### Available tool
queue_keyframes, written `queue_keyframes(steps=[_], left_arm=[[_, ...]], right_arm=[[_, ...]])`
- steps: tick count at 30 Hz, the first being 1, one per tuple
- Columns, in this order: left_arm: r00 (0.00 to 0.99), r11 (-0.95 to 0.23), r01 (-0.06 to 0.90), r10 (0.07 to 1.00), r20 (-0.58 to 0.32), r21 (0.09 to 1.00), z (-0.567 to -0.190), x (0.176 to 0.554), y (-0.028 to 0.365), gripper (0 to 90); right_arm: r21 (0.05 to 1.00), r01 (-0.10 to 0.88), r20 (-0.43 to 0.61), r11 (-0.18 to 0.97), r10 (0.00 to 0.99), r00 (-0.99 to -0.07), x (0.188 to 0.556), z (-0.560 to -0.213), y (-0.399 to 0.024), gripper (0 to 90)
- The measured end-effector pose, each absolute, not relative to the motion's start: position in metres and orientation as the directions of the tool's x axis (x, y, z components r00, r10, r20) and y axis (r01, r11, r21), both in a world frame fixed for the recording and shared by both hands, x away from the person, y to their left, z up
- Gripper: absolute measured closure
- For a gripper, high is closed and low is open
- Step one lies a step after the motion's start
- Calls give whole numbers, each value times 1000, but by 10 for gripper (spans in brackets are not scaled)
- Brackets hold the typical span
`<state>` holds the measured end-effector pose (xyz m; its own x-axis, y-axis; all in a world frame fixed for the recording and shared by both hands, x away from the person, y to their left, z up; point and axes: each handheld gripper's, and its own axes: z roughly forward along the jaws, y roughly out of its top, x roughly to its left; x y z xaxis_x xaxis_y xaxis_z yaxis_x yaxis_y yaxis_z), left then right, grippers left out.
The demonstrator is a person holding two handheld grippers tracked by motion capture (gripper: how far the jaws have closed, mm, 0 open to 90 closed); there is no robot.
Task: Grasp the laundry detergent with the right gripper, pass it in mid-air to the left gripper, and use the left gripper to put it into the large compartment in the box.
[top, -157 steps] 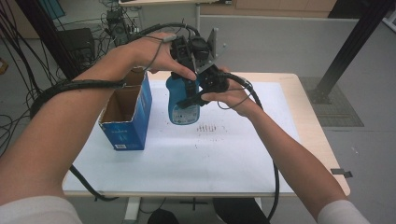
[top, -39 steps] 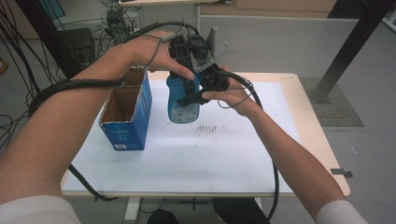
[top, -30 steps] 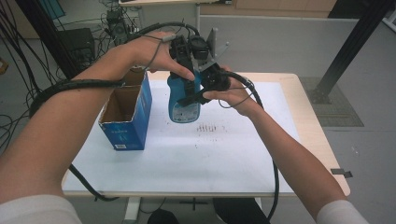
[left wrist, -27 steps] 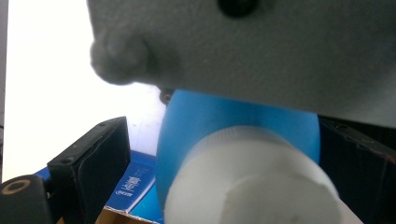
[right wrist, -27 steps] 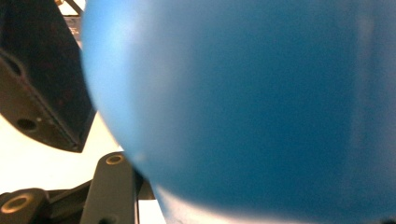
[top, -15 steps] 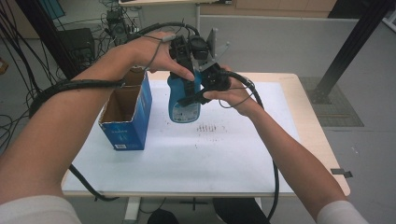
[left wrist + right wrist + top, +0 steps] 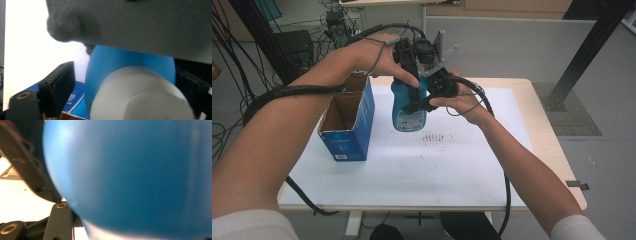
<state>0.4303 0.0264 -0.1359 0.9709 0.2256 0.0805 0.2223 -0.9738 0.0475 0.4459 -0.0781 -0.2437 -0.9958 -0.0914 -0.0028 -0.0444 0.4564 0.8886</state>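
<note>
Blue plastic bottle (image 7: pixel 409 102), white cap (image 7: pixel 140 96), held upright in the air above the table (image 7: pixel 452 165), just right of the open blue cardboard box (image 7: pixel 346 120). My right hand-held gripper (image 7: pixel 422 102) is clenched across its body; the bottle blots out nearly all of the right gripper view, so the pads themselves are hidden. My left hand-held gripper (image 7: pixel 412 75) sits over the neck, its jaws just now closing, cap between them; a gap shows at the one pad, the other is cut off at the frame edge. Blurred pale shape across the top of the left gripper view: cannot identify. Bottle label too small to read. Table top white, with faint dark marks near the middle, pale wood rim. Room: grey floor, cable bundles at left, black metal post at right.
</note>
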Motion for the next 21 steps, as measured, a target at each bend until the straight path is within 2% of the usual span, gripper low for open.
queue_keyframes(steps=[10,11,18,19,21], left_arm=[[971,-971,229,233,60,65,-137,427,24,312],[975,-977,210,213,58,48,-137,428,24,367],[980,-981,192,193,55,23,-137,428,24,374],[980,-981,191,192,54,18,-137,428,24,375],[980,-981,193,194,52,15,-137,428,24,376]], right_arm=[[893,-75,-32,444,-102,-994,446,-243,-78,442],[893,-86,-43,441,-106,-993,447,-244,-78,442],[888,-97,-54,449,-109,-993,447,-244,-78,442],[881,-39,-2,472,-78,-997,443,-243,-78,442],[883,-49,-10,467,-86,-996,443,-244,-78,442]])
